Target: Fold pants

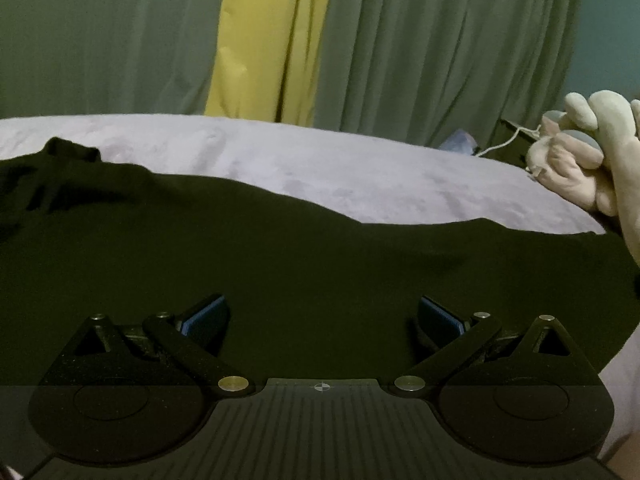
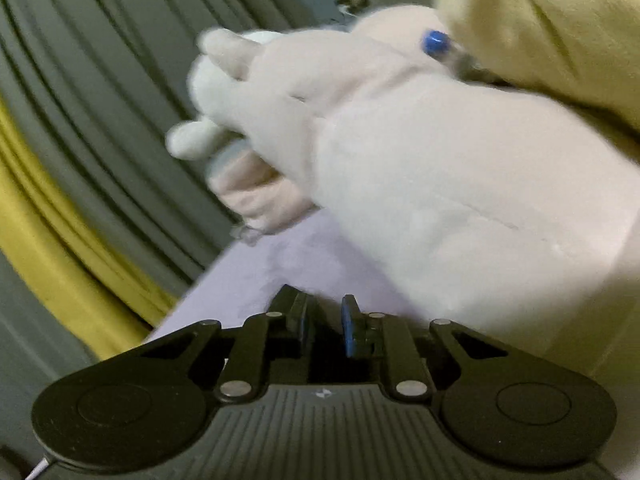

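Observation:
Black pants [image 1: 280, 248] lie spread across a lavender bed cover [image 1: 320, 160], filling the lower half of the left wrist view. My left gripper [image 1: 320, 306] hovers low over the pants with its blue-padded fingers [image 1: 204, 318] wide apart and nothing between them. In the tilted, blurred right wrist view no pants show. My right gripper [image 2: 322, 300] points at the lavender cover [image 2: 280, 264], its fingers [image 2: 349, 328] standing a narrow gap apart with no cloth seen in it.
A pale plush toy [image 1: 592, 152] lies at the bed's right end and fills the right wrist view [image 2: 400, 140], with a yellow cushion-like thing [image 2: 560, 20] behind it. Green curtains [image 1: 440, 40] with a yellow panel [image 1: 264, 40] hang behind the bed. A white cable [image 1: 500, 144] runs near the toy.

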### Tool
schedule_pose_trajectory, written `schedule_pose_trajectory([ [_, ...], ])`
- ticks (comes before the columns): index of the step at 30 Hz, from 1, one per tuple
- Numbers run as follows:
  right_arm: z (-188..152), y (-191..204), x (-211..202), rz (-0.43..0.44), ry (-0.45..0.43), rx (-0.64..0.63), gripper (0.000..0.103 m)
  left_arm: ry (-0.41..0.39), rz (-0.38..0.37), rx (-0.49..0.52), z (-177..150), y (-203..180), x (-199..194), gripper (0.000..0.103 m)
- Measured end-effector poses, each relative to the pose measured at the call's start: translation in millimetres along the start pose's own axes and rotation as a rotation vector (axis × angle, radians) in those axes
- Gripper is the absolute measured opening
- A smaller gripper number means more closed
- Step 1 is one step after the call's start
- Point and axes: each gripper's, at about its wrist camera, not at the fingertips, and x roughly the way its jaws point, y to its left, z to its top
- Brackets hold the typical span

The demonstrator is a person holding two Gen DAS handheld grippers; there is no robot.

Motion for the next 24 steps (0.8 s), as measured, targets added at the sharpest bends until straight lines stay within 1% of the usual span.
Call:
schedule_pose_trajectory([
  [1, -2, -6, 10, 0.004, 0.062, 0.024, 0.025, 0.000, 0.001, 0.000, 0, 0, 0, 0.103],
  [2, -6, -13, 14, 0.002, 0.094, 0.041, 0.026, -0.001, 0.000, 0.002, 1, 0, 0, 0.103],
  [4, -12, -20, 8, 0.043, 0.073, 0.066, 0.029, 0.003, -0.003, 0.007, 1, -1, 0, 0.103],
  [5, -13, -24, 7, 0.070, 0.080, 0.098, 0.037, 0.005, -0.008, 0.007, 1, -1, 0, 0.103],
  [6, -14, -26, 6, 0.098, 0.090, 0.124, 0.042, 0.005, -0.015, 0.007, 0, -1, -1, 0.103],
  [7, -13, -25, 7, 0.115, 0.104, 0.129, 0.043, 0.002, -0.020, 0.009, 0, -2, -2, 0.103],
  [9, -14, -18, 5, 0.095, 0.122, 0.090, 0.044, 0.000, -0.024, 0.019, 0, -5, -2, 0.103],
  [11, -18, -12, -2, 0.066, 0.113, 0.059, 0.044, 0.000, -0.020, 0.027, 0, -6, -3, 0.103],
  [13, -22, -6, -10, 0.040, 0.086, 0.030, 0.045, 0.003, -0.019, 0.029, -1, -6, -3, 0.103],
  [14, -24, -1, -17, 0.025, 0.059, 0.005, 0.055, 0.007, -0.019, 0.028, -1, -5, -2, 0.103],
  [15, -27, 2, -24, 0.003, 0.028, -0.010, 0.078, 0.012, -0.017, 0.024, -1, -5, -2, 0.103],
  [16, -29, 3, -29, -0.016, 0.002, -0.015, 0.087, 0.015, -0.015, 0.022, -2, -5, -1, 0.103],
  [18, -35, 2, -40, -0.043, -0.062, -0.025, 0.089, 0.016, -0.016, 0.020, -2, -5, -1, 0.103],
  [19, -36, 1, -42, -0.023, -0.067, -0.028, 0.089, 0.015, -0.019, 0.021, -2, -5, -1, 0.103],
  [20, -37, -2, -41, 0.003, -0.042, -0.024, 0.089, 0.015, -0.020, 0.021, -2, -6, -1, 0.103],
  [22, -41, -8, -33, 0.018, 0.024, -0.003, 0.087, 0.016, -0.023, 0.021, -2, -6, -1, 0.103],
  [24, -44, -15, -19, 0.066, 0.074, 0.044, 0.074, 0.016, -0.026, 0.023, -2, -7, -2, 0.103],
])
